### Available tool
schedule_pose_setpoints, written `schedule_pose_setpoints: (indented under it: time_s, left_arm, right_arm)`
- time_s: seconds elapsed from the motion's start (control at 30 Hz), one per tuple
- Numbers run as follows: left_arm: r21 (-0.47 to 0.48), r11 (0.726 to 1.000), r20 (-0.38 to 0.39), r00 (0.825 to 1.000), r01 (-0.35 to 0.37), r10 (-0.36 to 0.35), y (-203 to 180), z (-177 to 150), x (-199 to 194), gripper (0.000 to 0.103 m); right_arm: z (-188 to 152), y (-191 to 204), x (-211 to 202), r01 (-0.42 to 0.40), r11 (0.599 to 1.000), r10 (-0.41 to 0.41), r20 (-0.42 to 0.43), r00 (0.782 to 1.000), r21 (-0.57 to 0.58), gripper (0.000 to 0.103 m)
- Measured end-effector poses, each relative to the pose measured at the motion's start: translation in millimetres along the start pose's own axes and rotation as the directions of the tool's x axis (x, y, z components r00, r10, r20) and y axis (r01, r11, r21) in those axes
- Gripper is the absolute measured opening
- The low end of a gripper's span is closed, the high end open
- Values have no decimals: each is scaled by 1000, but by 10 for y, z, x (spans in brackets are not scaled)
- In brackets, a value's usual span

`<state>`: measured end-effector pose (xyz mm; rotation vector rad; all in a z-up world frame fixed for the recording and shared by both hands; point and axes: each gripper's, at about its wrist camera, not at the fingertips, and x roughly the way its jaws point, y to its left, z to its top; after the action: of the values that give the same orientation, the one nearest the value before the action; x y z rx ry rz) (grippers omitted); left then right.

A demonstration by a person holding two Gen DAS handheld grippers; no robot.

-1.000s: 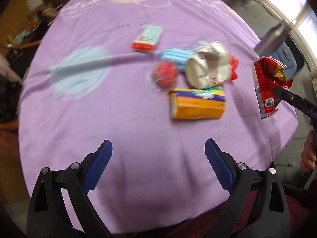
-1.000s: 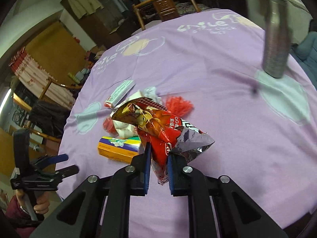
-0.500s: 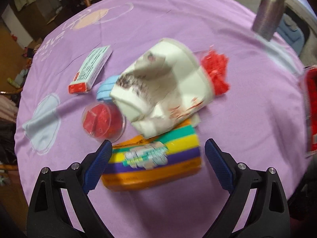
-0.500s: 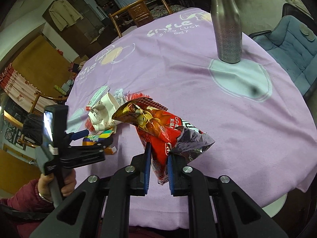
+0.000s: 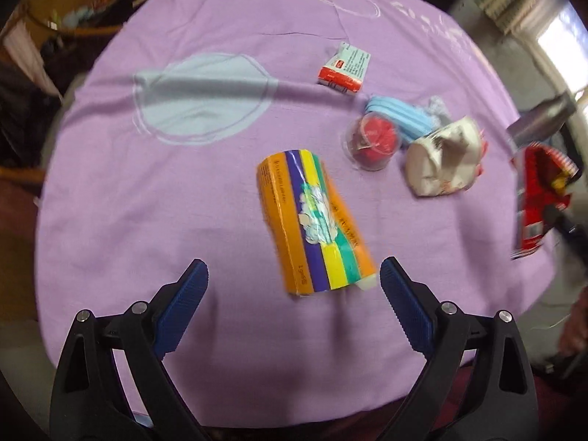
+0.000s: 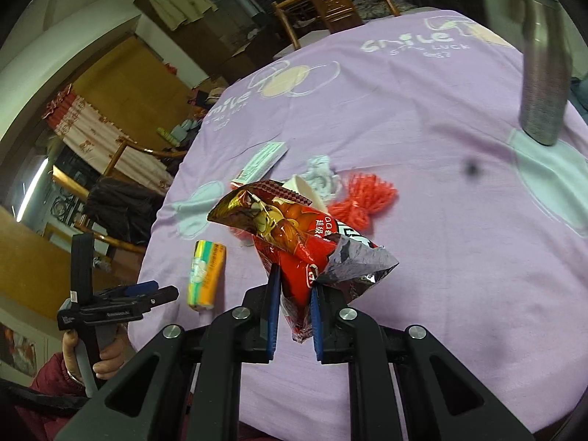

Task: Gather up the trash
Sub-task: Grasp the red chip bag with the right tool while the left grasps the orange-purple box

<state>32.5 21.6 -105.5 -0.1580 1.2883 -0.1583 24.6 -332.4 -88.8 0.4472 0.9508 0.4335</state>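
Note:
My right gripper (image 6: 295, 279) is shut on a red snack bag (image 6: 294, 231) and holds it above the purple tablecloth (image 6: 422, 139); the bag also shows in the left wrist view (image 5: 538, 198). My left gripper (image 5: 292, 279) is open and empty, just short of an orange striped tissue pack (image 5: 316, 220) lying on the cloth; the pack also shows in the right wrist view (image 6: 205, 272). Beyond it lie a red-filled plastic cup (image 5: 373, 141), a crumpled paper cup (image 5: 444, 161), a blue face mask (image 5: 397, 117) and a small red and green box (image 5: 345, 68).
A steel bottle (image 6: 544, 77) stands at the far right of the table. A red mesh net (image 6: 362, 198) lies beside the paper cup. A wooden chair (image 6: 330, 3) stands behind the table. The table's edge is close under both grippers.
The left gripper has pulled back from the pile and turned; the tissue pack now lies apart from the pile, lengthwise before the jaws. The right gripper keeps its hold on the bag.

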Motion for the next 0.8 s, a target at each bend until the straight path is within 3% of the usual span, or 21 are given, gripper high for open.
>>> schedule_pose_setpoints:
  time_s: [0.13,0.23,0.4,0.47,0.53,0.57,0.6,0.67,0.8]
  left_arm:
    - [5,999,4,999,33,-33,-180,64,60,91]
    - [63,998,4,1000,-15,15,-355,113,195,91]
    - [28,995,-32,995,-94,95,-297,256,618,91]
    - [17,993,-54,992,-117,118,-267,274,756,85]
    - [58,990,-3,991,-132,132,-338,261,713,63]
    - [75,991,6,994,-113,113,-370,259,676,59]
    - [73,994,17,997,-82,81,-377,259,617,46]
    - [60,998,47,998,-33,30,-360,271,456,46]
    - [46,999,126,992,-10,4,-240,286,67,46]
  right_arm:
    - [13,61,-25,-1,1000,1,3,1000,-10,15]
    - [-3,56,-97,14,1000,-14,14,1000,-6,15]
    - [-72,-25,-238,55,998,-55,27,998,14,15]
    - [-103,-75,-286,71,997,-72,32,997,29,15]
    - [-134,-117,-336,82,996,-84,39,996,44,15]
    - [-145,-133,-360,85,995,-87,44,995,52,15]
    - [-149,-140,-379,85,995,-88,50,995,57,15]
    - [-132,-122,-377,77,995,-80,59,995,56,15]
    - [-58,15,-242,35,999,-37,52,998,25,15]
